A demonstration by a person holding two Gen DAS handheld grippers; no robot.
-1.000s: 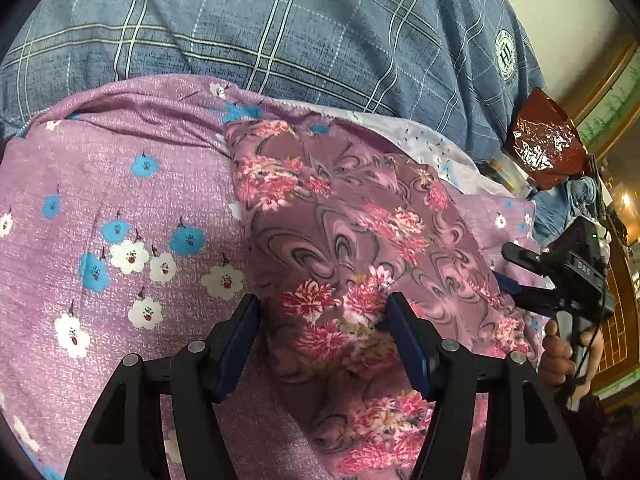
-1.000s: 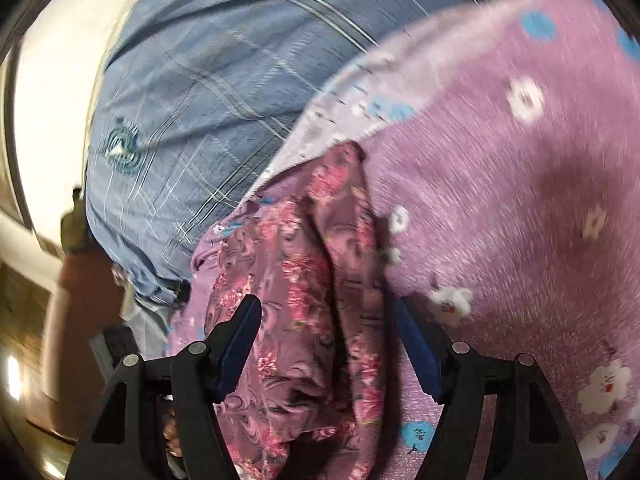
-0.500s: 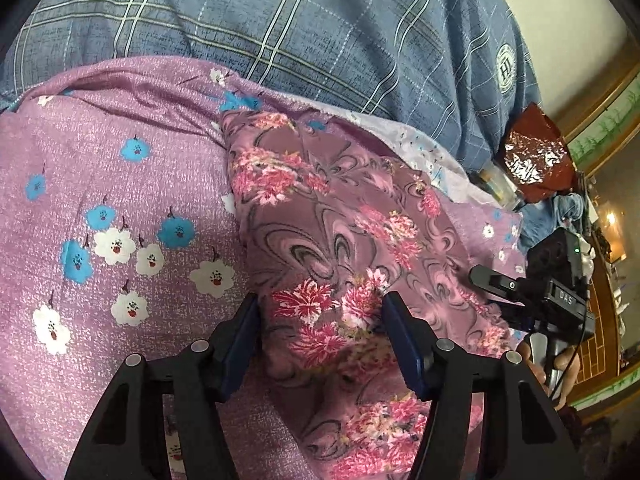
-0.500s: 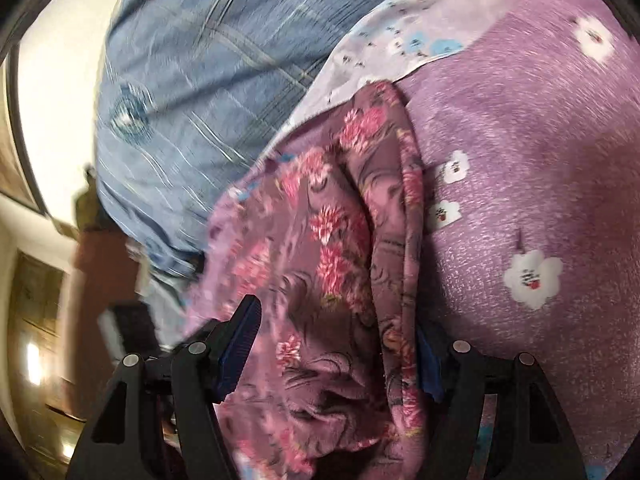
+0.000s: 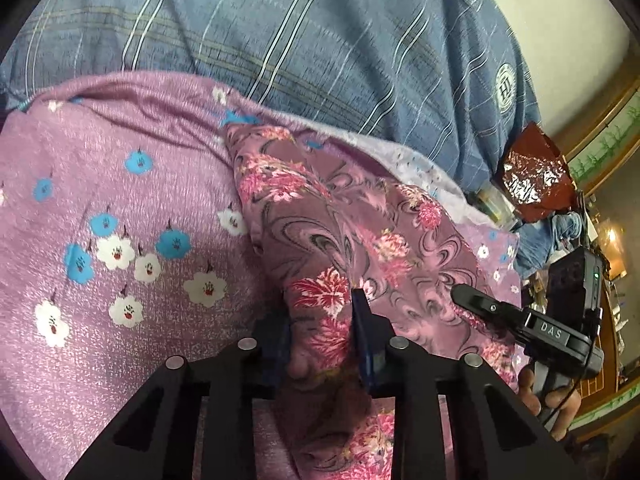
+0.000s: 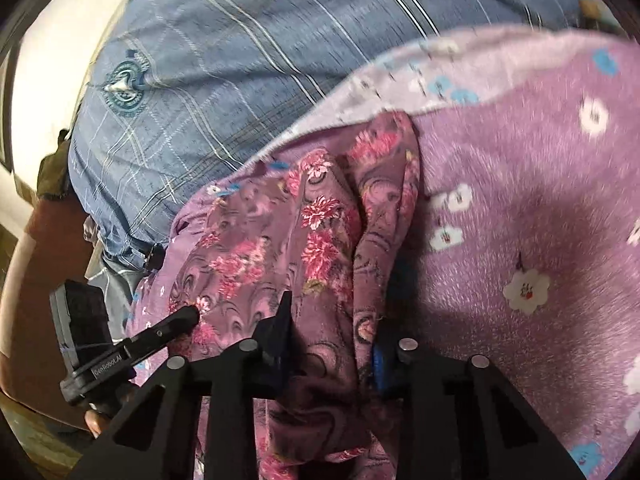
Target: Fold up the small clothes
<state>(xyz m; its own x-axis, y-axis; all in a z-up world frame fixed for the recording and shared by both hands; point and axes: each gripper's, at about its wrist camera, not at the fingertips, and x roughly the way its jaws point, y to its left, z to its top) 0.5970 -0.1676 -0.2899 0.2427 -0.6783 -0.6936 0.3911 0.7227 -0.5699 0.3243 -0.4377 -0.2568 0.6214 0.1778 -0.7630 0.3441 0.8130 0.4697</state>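
A small mauve garment with pink flowers and grey swirls [image 5: 344, 236] lies on a purple bedsheet with blue and white flowers [image 5: 120, 208]. My left gripper [image 5: 320, 332] is shut on a bunched fold at the garment's near edge. My right gripper [image 6: 332, 336] is shut on another bunched fold of the same garment [image 6: 320, 240]. The right gripper also shows at the right of the left wrist view [image 5: 468, 296], touching the cloth. The left gripper shows at the left of the right wrist view [image 6: 188, 316].
A person in a blue checked shirt [image 5: 340, 40] sits close behind the sheet. A shiny red-brown packet [image 5: 532, 172] and blue cloth [image 5: 560, 228] lie at the right. A wooden frame [image 5: 600, 128] borders the far right.
Both grippers have closed from open onto folds of the floral garment. The cloth has bunched up between each pair of fingers.
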